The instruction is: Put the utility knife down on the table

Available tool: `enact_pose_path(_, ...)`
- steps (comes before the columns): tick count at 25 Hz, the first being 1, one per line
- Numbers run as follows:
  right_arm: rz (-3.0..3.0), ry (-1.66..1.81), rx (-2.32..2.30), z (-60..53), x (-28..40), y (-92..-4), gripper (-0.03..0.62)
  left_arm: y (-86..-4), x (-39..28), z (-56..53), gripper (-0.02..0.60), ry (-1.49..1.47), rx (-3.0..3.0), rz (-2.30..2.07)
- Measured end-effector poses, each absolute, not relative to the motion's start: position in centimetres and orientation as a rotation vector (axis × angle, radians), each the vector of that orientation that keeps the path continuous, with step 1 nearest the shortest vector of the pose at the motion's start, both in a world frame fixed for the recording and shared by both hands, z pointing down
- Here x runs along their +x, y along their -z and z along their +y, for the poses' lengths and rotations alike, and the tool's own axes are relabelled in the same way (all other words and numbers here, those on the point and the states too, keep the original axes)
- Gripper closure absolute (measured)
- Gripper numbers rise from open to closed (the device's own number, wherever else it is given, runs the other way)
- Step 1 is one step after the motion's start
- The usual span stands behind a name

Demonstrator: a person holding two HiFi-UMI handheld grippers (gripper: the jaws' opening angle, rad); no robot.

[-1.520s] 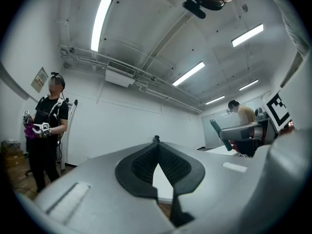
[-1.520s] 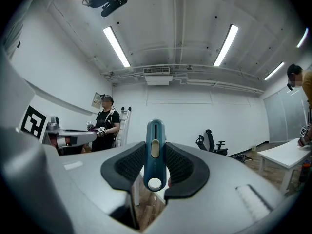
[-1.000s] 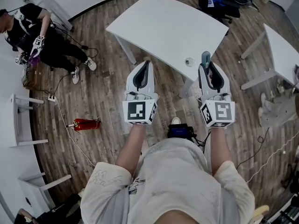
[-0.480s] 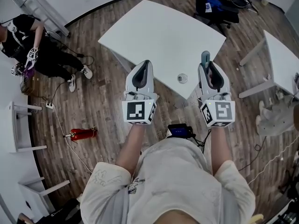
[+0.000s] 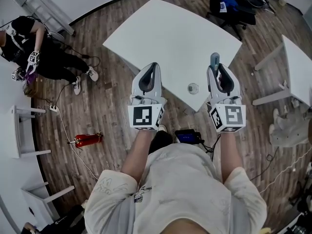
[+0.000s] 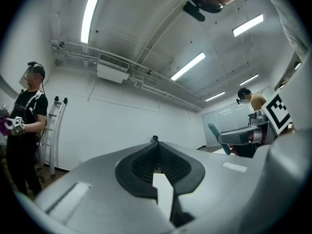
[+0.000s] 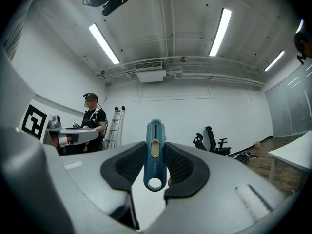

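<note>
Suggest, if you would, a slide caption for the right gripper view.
Right gripper clamped on a blue utility knife; a ladder, a person and an office chair stand by the far wall.

Utility knife point(image 7: 154, 155): slim teal-blue body with a pale slider in a slot and a round hole at its near end. It is clamped upright on edge between the jaws of the right hand-held gripper point(image 5: 218, 71), its front end sticking out past the jaw tips. It is held in the air, not on the white tabletop point(image 5: 165, 33). In the head view it shows over the tabletop's near right edge.
</note>
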State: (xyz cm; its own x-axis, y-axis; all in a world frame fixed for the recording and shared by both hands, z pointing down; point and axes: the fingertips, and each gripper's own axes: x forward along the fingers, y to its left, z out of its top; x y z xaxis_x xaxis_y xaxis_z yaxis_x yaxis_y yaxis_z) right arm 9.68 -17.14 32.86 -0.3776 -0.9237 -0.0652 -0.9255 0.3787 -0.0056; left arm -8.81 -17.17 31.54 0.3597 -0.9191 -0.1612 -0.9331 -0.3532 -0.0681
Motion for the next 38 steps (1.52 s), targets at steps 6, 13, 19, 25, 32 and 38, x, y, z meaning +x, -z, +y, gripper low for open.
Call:
enact_pose_path(6,2.536,-0.054,-1.750,-17.4,10.0,-33.5,0.459,-32.0,-8.2,-18.0,0.562,-0.146,-2.478,1.656)
enact_pose_path(13,2.552,-0.025,-1.786,-18.2,10.4,-33.4,0.459,-32.6,-7.9,-19.3,0.563,-0.141,-2.523,1.661)
enact_pose_path(19,2.547,-0.030,-1.814,-18.5,10.6,-33.3,0.460,-32.5,-7.5,-20.0,0.563,-0.160,-2.543,1.645)
enact_pose_path(25,2.534,-0.065,-1.831,-19.3,11.0,-33.3,0.459,-32.4,-7.1,-20.9,0.563,-0.187,-2.543,1.616)
enact_pose_path(32,2.512,-0.069,-1.854,-20.2,11.2,-34.2,0.461,-33.1,-7.1,-22.2,0.563,-0.178,-2.545,1.593)
enact_pose_path(38,2.525,-0.076,-1.872,-20.2,11.3,-34.3,0.459,-33.2,-6.8,-22.4,0.563,-0.184,-2.563,1.586)
